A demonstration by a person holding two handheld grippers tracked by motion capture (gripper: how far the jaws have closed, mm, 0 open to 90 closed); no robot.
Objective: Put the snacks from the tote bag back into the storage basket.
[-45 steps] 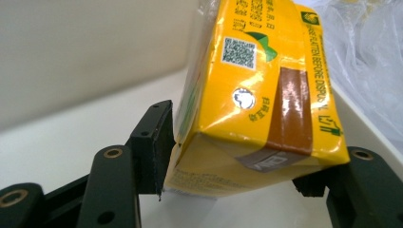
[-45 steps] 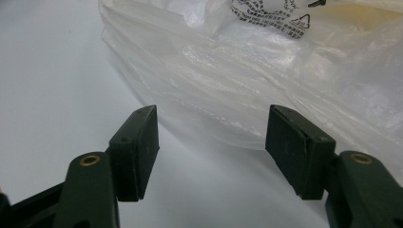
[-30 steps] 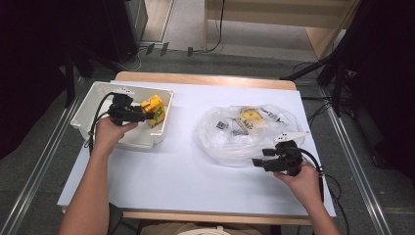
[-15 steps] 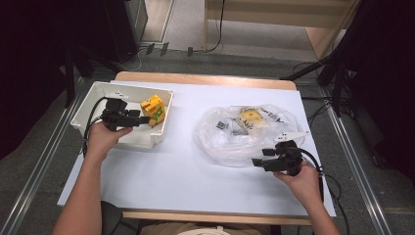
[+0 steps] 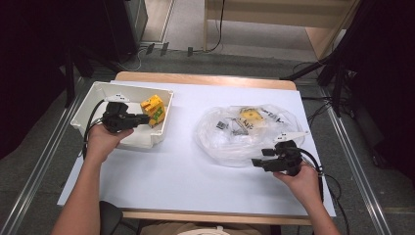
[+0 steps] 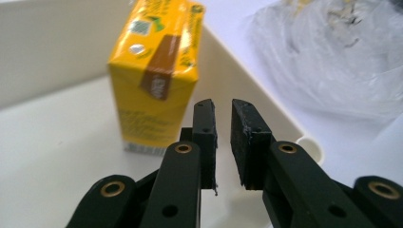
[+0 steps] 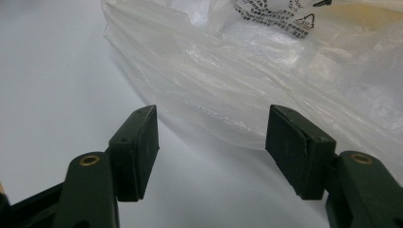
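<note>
Compared with the frame one second before, the left gripper (image 5: 145,117) had drawn back toward the near left; its jaw tips, previously against the yellow carton (image 5: 153,109), now stood just short of it. The carton itself had not visibly shifted. The right gripper (image 5: 255,161) and the plastic bag (image 5: 244,132) lay as before.

The yellow carton stood upright inside the white bin (image 5: 93,100), at the bin's right end, close against its right wall. Its long axis ran vertical, top face upward; in the left gripper view, a brown band (image 6: 160,66) crossed the top and ran down one side. In the high view a green patch showed on its near face.

The left gripper, seen in its own view (image 6: 223,127), had its jaws nearly together with a narrow gap between the pads and nothing between them. It sat over the bin floor, to the near right of the carton, apart from it.

The right gripper, seen in its own view (image 7: 211,142), had its jaws set wide apart and empty. It rested low over the white table surface (image 5: 186,181), just beside the near edge of the plastic bag. The bag lay crumpled on the right half of the table, with a yellow item (image 5: 250,115) and small dark pieces inside.
</note>
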